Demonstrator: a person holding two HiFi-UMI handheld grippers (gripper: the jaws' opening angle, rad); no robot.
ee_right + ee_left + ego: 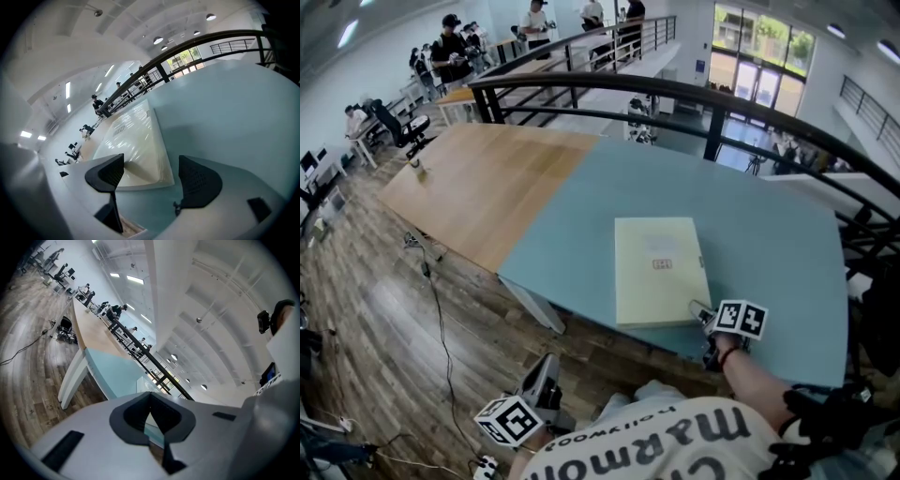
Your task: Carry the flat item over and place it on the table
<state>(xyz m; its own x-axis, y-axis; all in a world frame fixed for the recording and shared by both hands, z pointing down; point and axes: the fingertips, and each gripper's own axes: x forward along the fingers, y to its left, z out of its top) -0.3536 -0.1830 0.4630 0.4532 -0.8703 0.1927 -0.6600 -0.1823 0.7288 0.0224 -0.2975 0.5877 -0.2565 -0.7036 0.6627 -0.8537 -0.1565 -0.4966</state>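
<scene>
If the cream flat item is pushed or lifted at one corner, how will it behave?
Probably stiff: the flat item lies level with straight edges. Its glossy surface may slip between jaws. On the smooth table it would likely slide, not tip.

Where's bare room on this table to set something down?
Bare teal tabletop runs right of and behind the cream flat item, up to the black railing; the wooden section at left is nearly bare too. Tight only at the near edge, where the open right tongs straddle the item's corner.

Bright daylight and ceiling lamps, strong fisheye warping, dark vignetted corners.
</scene>
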